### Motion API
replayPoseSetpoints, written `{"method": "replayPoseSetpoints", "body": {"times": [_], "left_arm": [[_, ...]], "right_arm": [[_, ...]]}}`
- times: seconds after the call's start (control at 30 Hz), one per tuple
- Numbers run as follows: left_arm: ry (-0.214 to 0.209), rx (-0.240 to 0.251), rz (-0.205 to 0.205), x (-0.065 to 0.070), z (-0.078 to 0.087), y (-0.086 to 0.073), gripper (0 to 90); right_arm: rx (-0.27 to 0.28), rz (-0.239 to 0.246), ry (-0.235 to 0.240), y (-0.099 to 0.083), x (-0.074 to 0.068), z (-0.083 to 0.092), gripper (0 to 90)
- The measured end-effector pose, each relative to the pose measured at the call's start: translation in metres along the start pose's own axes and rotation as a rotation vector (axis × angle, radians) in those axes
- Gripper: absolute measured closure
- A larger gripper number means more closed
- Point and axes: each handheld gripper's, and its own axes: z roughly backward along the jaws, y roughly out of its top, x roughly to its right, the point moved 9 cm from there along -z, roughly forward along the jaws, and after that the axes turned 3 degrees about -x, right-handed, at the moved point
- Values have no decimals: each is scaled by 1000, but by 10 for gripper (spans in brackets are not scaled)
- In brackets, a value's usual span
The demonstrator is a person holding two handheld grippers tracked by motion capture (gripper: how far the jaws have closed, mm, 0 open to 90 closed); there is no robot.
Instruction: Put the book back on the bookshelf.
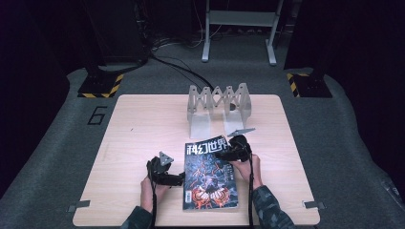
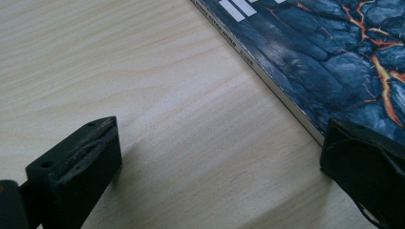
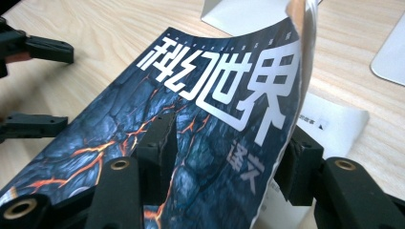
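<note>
A magazine [image 1: 210, 176] with a dark blue, lava-cracked cover and white Chinese title lies flat on the wooden table [image 1: 143, 124] in front of the person. My right gripper [image 1: 222, 155] is at its upper right corner. There the cover [image 3: 224, 86] curls up between the jaws, one on top of it and one behind its lifted edge, with a white inner page [image 3: 334, 121] exposed; my right gripper [image 3: 229, 152] is open. My left gripper [image 2: 219, 176] is open at the spine [image 2: 272, 81], one jaw over bare wood and one over the cover.
A grey accordion-style rack [image 1: 218, 102] on white base plates [image 3: 239, 14] stands just beyond the magazine at the table's back middle. My left gripper [image 3: 67, 87] shows past the magazine's far edge in the right gripper view. Bare wood lies to the left and right.
</note>
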Motion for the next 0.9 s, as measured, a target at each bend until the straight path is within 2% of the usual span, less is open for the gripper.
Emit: {"method": "replayPoseSetpoints", "body": {"times": [0.13,0.33,0.5,0.53,0.63,0.73,0.9], "left_arm": [[0,0,-1,0,0,0,1],[-7,-9,-4,0,1,-1,2],[-8,-9,-4,0,1,-1,2],[-7,-9,-4,0,1,-1,2],[-8,-9,-4,0,1,-1,2],[-8,-9,-5,0,1,-1,2],[0,-4,-1,0,0,0,3]], "right_arm": [[7,-21,7,5,2,-4,479],[9,-24,8,9,5,-9,515],[10,-7,-5,10,5,-10,554],[14,-9,-10,10,6,-9,613],[16,-23,-4,10,5,-8,652],[23,-18,-2,11,5,-6,747],[32,-6,10,11,4,-4,830]]}}
